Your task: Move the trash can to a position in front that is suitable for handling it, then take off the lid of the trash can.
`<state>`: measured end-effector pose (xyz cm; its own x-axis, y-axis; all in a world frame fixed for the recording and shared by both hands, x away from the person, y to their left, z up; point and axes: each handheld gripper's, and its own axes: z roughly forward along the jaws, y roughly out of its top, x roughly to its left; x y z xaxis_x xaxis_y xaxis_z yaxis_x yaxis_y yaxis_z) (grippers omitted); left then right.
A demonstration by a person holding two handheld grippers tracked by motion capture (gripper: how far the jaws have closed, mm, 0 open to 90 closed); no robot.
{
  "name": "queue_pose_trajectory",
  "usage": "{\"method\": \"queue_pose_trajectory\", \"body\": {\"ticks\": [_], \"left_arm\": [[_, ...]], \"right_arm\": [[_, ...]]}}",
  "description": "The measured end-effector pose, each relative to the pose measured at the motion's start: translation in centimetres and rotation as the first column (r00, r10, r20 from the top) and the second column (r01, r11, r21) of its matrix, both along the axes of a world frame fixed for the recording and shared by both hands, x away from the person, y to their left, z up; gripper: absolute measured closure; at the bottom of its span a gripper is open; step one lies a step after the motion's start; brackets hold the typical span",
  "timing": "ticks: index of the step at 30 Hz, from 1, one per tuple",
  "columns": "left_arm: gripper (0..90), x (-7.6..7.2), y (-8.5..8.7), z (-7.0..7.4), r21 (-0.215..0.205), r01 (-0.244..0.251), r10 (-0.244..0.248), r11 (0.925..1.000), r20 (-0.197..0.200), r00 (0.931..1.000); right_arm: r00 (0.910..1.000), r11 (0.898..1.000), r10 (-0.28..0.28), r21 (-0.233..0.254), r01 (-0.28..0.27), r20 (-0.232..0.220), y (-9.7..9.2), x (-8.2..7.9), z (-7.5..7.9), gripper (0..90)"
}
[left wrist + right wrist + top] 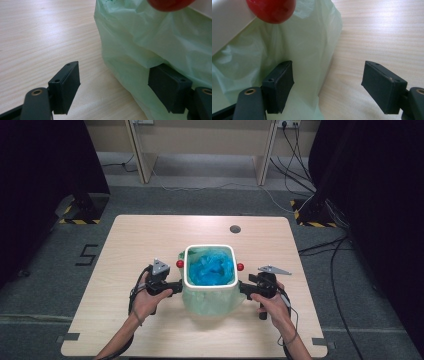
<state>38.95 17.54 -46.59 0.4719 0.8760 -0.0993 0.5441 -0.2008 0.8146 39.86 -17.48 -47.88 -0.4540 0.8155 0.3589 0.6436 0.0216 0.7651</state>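
Bin (186, 270), white-rimmed and square-mouthed, stands near the middle of the wooden surface (125, 245), lined with a pale green bag (210, 301) draped over its outer walls; crumpled blue material (210, 270) lies inside. A red knob (180, 264) projects on the left side, another (240, 267) on the right. Left tongs (176, 285) and right tongs (243, 287) flank the bin, both with jaws spread apart. The left gripper view shows one jaw pressing bag folds (140, 45), the other over bare wood. The right gripper view shows the bag (294, 40) beside one jaw, nothing gripped.
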Motion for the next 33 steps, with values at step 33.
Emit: {"method": "queue_pose_trajectory", "body": {"ticks": [33], "left_arm": [[15.0, -6.1, 2.3, -1.4, -0.073, 0.088, -0.087, 0.9934, 0.013, 0.9961]], "right_arm": [[0.9968, 0.997, -0.078, -0.024, 0.078, 0.019, -3.1, -0.4, 0.4, 16.3]]}}
